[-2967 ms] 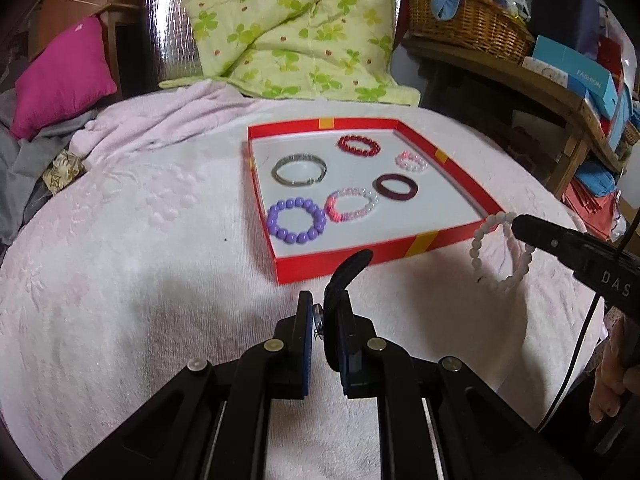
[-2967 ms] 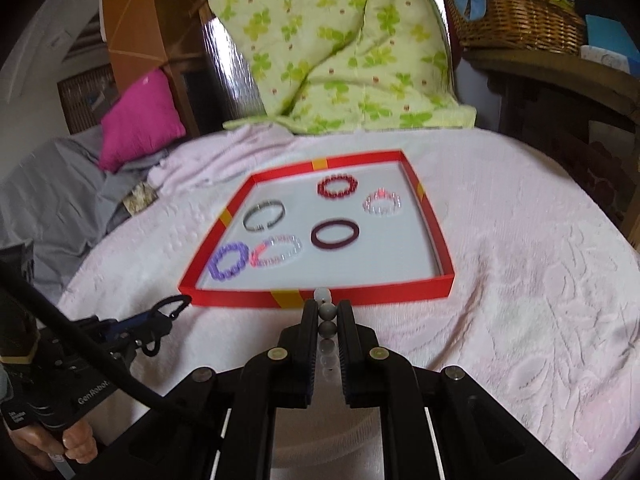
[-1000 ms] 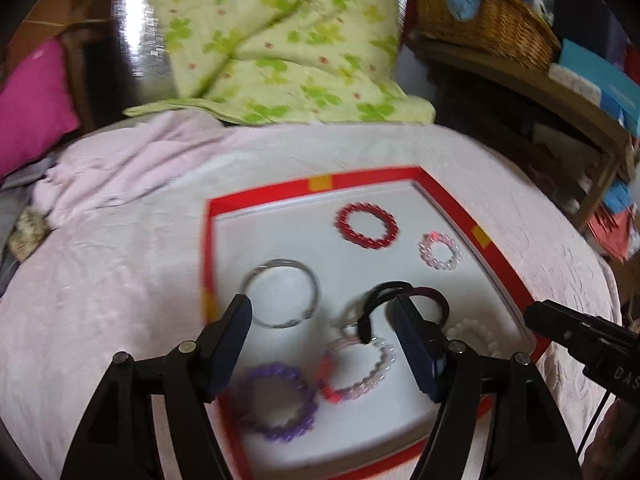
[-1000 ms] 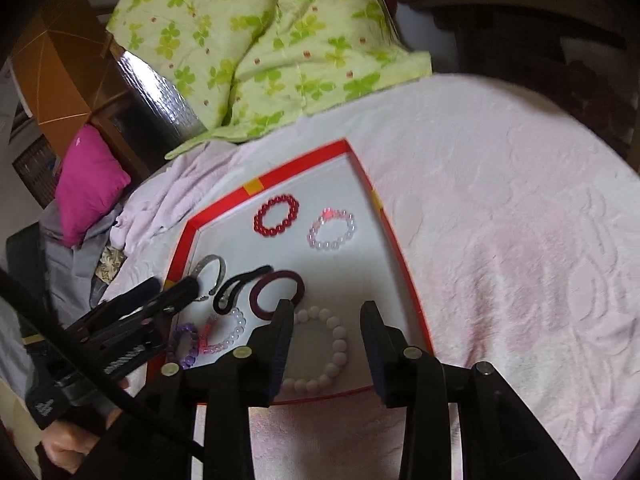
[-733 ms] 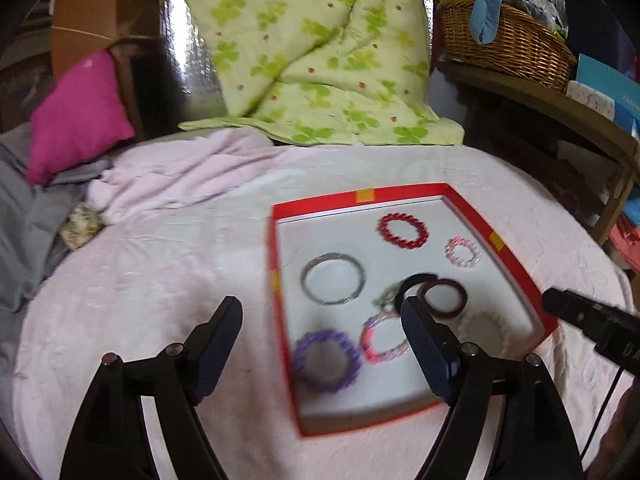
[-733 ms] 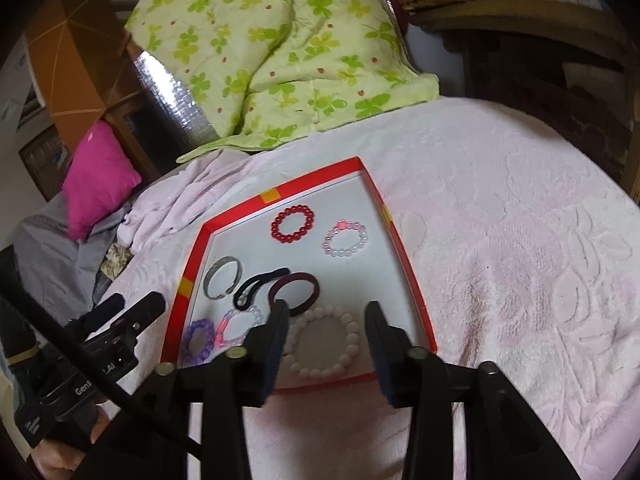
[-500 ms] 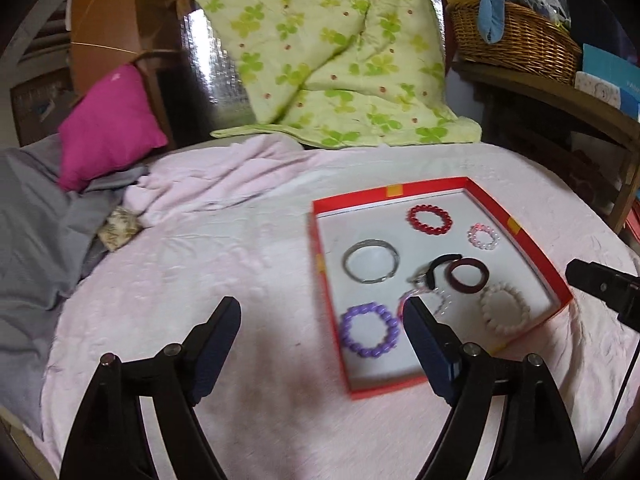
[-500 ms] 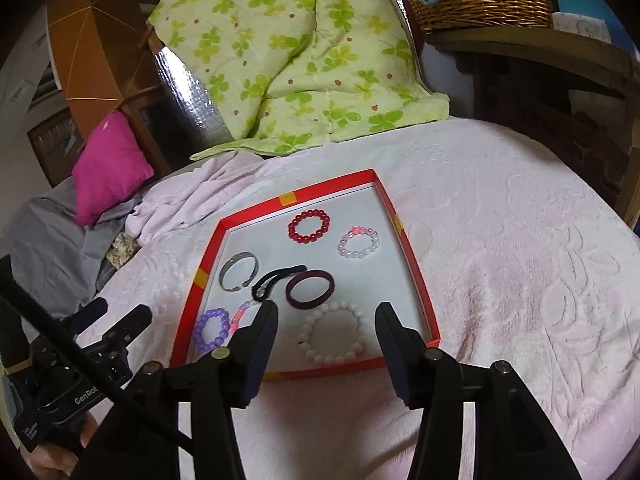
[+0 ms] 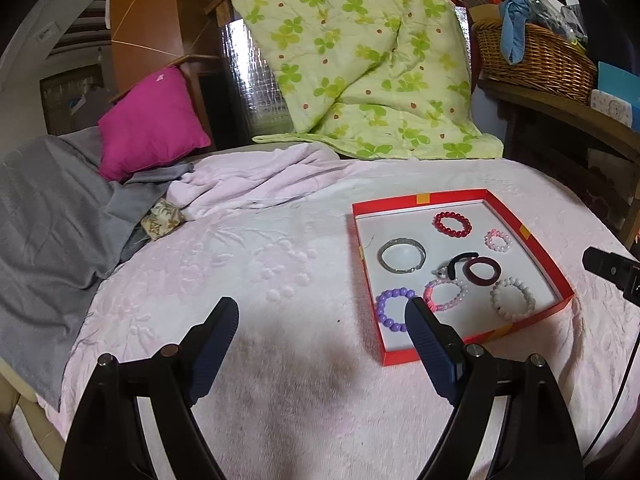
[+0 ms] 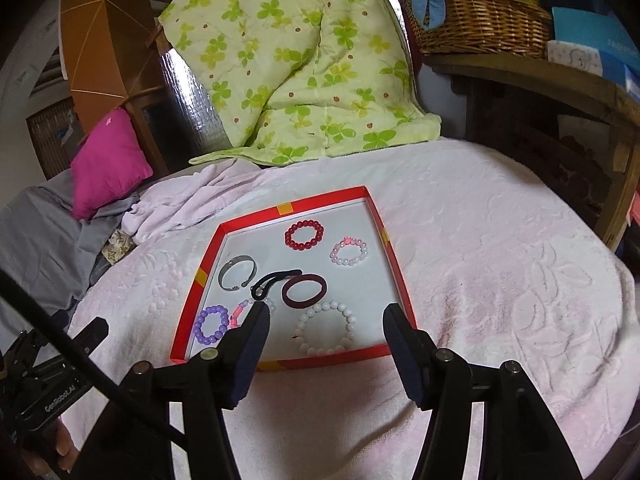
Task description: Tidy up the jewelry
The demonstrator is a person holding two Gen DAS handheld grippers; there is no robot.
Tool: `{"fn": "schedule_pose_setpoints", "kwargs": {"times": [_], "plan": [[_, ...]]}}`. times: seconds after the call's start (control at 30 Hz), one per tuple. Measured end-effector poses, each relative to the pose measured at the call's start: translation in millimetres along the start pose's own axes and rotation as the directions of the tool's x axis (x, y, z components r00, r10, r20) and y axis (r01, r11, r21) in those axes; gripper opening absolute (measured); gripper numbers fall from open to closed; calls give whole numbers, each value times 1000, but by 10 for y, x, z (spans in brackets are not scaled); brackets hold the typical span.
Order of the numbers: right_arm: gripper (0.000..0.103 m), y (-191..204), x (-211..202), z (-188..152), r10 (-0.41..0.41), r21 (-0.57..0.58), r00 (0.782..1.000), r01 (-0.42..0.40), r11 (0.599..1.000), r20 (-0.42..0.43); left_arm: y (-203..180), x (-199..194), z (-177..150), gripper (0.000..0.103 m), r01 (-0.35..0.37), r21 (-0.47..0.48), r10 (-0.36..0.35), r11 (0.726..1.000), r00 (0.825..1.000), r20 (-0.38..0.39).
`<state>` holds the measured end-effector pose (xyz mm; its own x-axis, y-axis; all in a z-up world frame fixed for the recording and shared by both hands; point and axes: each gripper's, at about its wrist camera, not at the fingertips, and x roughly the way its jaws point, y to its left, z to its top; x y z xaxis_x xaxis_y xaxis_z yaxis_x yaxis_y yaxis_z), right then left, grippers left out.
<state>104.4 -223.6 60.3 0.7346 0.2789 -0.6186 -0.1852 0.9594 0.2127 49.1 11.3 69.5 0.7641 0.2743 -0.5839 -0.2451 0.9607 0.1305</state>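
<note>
A red-walled tray (image 9: 557,272) (image 10: 396,270) with a white floor lies on the pink bedspread. In it lie several bracelets: red beads (image 9: 452,224) (image 10: 304,234), pale pink beads (image 9: 498,239) (image 10: 349,252), a silver cuff (image 9: 401,255) (image 10: 237,272), a dark maroon band (image 9: 482,271) (image 10: 304,289), a black clasp piece (image 9: 460,264) (image 10: 274,279), purple beads (image 9: 390,309) (image 10: 210,324), pink-clear beads (image 9: 445,294) and white beads (image 9: 512,298) (image 10: 325,328). My left gripper (image 9: 322,314) is open and empty, left of the tray. My right gripper (image 10: 326,322) is open and empty, before the tray's near edge.
A green clover quilt (image 9: 360,60) (image 10: 296,64) leans at the back. A magenta pillow (image 9: 150,120) and grey cloth (image 9: 48,208) lie at the left. A wicker basket (image 9: 532,56) sits on a wooden shelf (image 10: 560,80) at the right.
Both grippers dropped what they held into the tray, the black clasp piece and the white beads, opened, and drew back. The left gripper has swung left of the tray.
</note>
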Motion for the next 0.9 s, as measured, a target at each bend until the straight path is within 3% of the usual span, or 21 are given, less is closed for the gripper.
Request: {"fn": "schedule_pose_setpoints", "kwargs": {"times": [0.27, 0.47, 0.67, 0.9], "plan": [[68, 121, -172, -11, -22, -79, 999, 25, 997, 31, -32, -146, -80, 86, -48, 10, 48, 999, 999, -8], [72, 177, -261, -51, -51, -145, 998, 54, 988, 24, -31, -159, -75, 86, -30, 2, 29, 1000, 999, 23], [77, 269, -330, -158, -91, -219, 996, 88, 972, -6, -64, -14, -72, 86, -4, 1, 4, 1000, 999, -34], [79, 366, -332, -256, -113, -241, 994, 112, 964, 11, -71, -71, -60, 86, -3, -17, 2, 1000, 1000, -26]]}}
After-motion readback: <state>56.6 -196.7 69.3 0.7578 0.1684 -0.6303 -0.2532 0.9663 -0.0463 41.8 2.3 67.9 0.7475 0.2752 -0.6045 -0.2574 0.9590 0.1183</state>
